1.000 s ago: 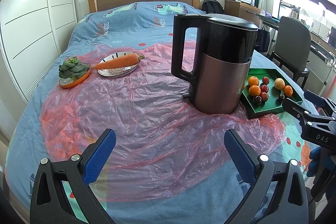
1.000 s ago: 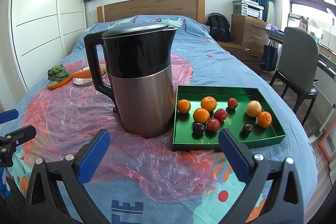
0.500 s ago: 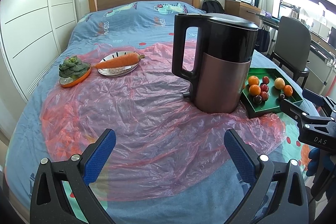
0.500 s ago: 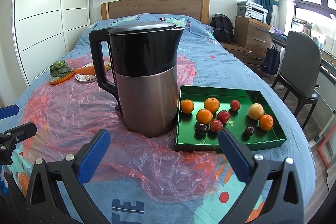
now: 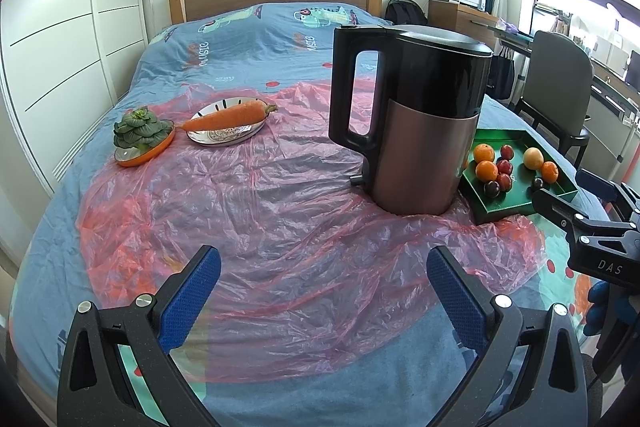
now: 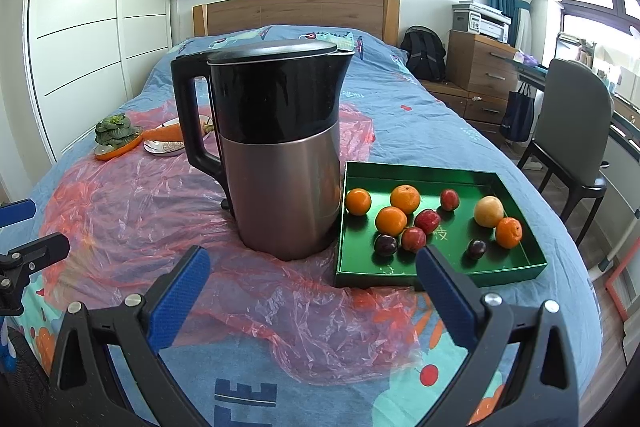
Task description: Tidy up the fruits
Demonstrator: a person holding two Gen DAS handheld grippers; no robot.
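While both blue-padded grippers, left gripper (image 5: 323, 285) and right gripper (image 6: 312, 285), hang spread and empty, nothing is carried.
Mixed oranges and plums (image 6: 404, 223) lie loose in the shallow green tray (image 6: 400, 275), lower right; sorted or unsorted is undecidable.

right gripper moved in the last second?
Yes. In the right wrist view the kettle and green tray have slid right against the frame and sit a little larger, so the open right gripper swung left and eased forward.
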